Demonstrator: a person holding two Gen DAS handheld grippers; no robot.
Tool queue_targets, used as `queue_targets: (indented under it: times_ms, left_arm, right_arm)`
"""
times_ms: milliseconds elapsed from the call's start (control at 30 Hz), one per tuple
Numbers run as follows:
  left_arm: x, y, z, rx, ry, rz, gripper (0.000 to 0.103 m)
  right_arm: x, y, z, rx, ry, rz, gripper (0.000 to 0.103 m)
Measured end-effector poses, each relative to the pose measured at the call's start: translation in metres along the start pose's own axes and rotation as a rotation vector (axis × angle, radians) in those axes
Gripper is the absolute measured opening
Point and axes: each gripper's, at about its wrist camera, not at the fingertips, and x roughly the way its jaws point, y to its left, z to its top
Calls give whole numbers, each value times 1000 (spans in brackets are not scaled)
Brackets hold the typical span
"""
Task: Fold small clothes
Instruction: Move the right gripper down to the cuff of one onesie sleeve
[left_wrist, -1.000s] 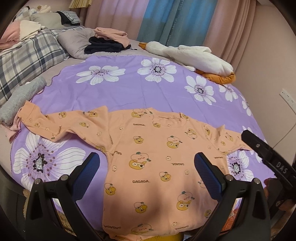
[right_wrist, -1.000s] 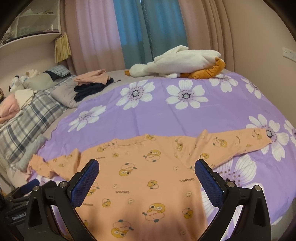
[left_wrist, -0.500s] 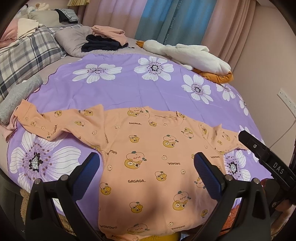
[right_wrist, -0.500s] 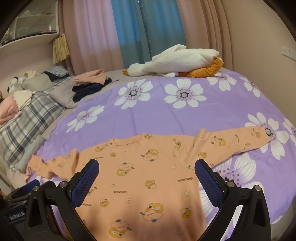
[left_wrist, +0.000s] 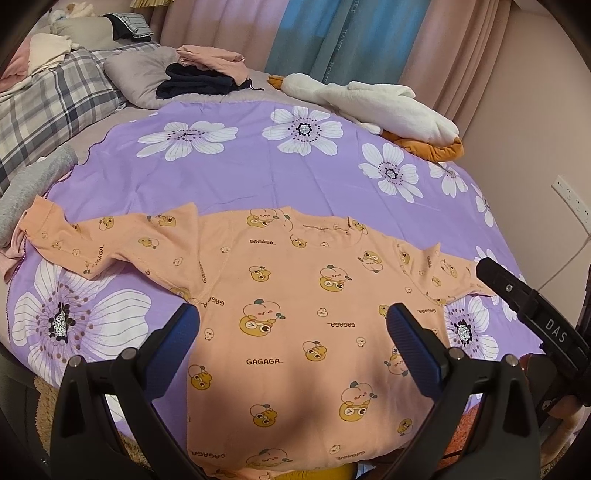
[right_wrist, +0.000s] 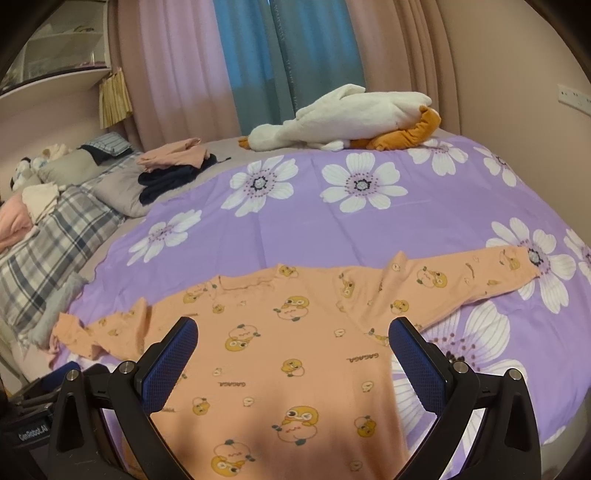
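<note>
An orange long-sleeved child's top with cartoon prints lies flat and spread out on the purple flowered sheet, sleeves stretched left and right. It also shows in the right wrist view. My left gripper is open and empty, above the lower body of the top. My right gripper is open and empty, also above the lower body. The right gripper's black body shows at the right edge of the left wrist view, over the right sleeve end.
A white and orange plush goose lies at the far edge of the bed. A folded pile of pink and dark clothes sits on a grey pillow. A plaid quilt and a grey towel lie at the left.
Both grippers have drawn back and risen slightly, so the top sits a little farther off in both views. The top has not moved. Both stay open.
</note>
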Motion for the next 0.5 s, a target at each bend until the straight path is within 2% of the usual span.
queue_targets:
  times_ms: [267, 400, 500]
  left_arm:
    - [15, -8, 0, 23, 12, -5, 101]
    - [27, -13, 4, 29, 18, -4, 99]
    - [38, -17, 6, 38, 16, -21, 98]
  right_arm:
    - [3, -27, 4, 62, -6, 7, 102]
    - [4, -71, 13, 181, -22, 65, 102]
    - [9, -124, 21, 275, -52, 101, 102]
